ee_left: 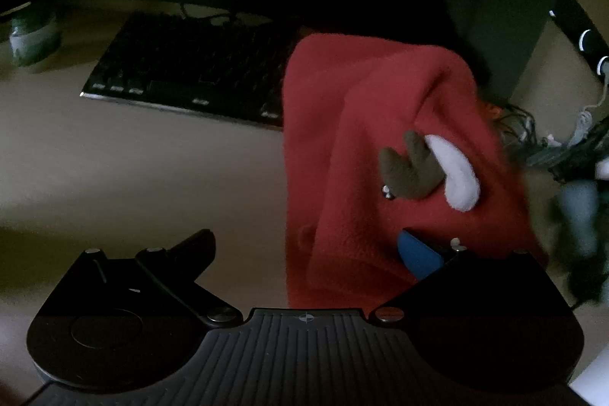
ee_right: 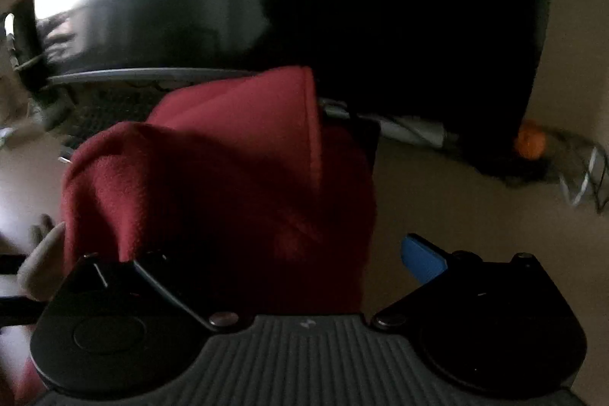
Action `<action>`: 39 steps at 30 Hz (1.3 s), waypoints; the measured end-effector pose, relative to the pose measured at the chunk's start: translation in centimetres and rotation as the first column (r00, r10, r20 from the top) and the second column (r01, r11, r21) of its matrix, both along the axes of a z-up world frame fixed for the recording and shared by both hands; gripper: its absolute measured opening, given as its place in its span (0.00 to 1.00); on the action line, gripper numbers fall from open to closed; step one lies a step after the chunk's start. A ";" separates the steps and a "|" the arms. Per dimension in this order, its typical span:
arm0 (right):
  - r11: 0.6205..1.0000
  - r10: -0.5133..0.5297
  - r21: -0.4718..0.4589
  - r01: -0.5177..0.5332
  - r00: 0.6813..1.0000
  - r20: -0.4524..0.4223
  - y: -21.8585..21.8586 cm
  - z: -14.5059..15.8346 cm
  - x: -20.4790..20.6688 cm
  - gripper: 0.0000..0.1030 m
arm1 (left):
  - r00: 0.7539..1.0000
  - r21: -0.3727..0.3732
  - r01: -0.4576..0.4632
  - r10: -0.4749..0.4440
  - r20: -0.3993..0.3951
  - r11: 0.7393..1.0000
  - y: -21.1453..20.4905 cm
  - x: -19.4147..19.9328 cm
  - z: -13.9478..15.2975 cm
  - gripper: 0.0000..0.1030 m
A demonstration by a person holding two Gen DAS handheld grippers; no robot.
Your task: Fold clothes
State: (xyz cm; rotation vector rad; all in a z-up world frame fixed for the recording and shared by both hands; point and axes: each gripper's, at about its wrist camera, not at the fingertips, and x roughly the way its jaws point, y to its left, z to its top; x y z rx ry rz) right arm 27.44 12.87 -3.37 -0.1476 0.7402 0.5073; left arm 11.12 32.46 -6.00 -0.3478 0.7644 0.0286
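A red fleece garment (ee_left: 342,147) hangs in folds above the beige desk, with a brown antler and white patch (ee_left: 456,170) sewn on it. My left gripper (ee_left: 304,238) is open: its black left finger (ee_left: 194,246) stands clear of the cloth, while the blue right fingertip (ee_left: 415,250) pokes out from under the fleece. In the right wrist view the same garment (ee_right: 228,177) drapes over the left side of my right gripper (ee_right: 304,242) and hides its left finger. The blue right finger (ee_right: 422,257) is bare and far from the cloth, so those jaws are wide apart too.
A black keyboard (ee_left: 182,63) lies on the desk (ee_left: 133,170) behind the garment, under a dark monitor (ee_right: 152,6). A green and white object (ee_left: 30,40) stands far left. Tangled cables (ee_left: 552,136) and a black device with lit rings (ee_left: 586,40) sit at the right, with an orange ball (ee_right: 531,141) nearby.
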 end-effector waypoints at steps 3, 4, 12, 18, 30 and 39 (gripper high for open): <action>0.998 -0.022 0.052 0.024 1.000 -0.022 -0.9 0.6 0.0 1.00 | 0.995 -0.020 0.062 -0.060 0.083 0.998 -0.3 0.0 2.2 1.00; 0.998 -0.020 0.063 0.021 1.000 -0.020 -1.2 1.0 -0.3 1.00 | 0.990 -0.016 0.082 -0.079 0.120 0.997 -0.3 0.0 3.2 1.00; 0.990 0.088 0.110 -0.092 0.995 0.045 -3.6 2.6 -6.8 1.00 | 0.980 0.105 0.122 -0.137 0.147 0.987 -0.6 6.1 4.7 1.00; 0.998 0.065 0.028 -0.064 0.997 -0.029 -2.5 -1.8 -8.1 1.00 | 0.990 0.148 0.133 -0.138 0.027 0.980 -1.4 9.4 2.1 1.00; 0.991 0.098 0.081 -0.103 0.993 0.059 -9.0 2.5 -10.9 1.00 | 0.972 0.136 0.232 -0.236 0.017 0.963 -2.9 -2.3 3.8 1.00; 0.997 0.082 0.008 -0.082 0.996 0.022 -7.3 -1.7 -12.2 1.00 | 0.969 0.257 0.232 -0.199 -0.149 0.938 -5.6 -3.7 0.3 1.00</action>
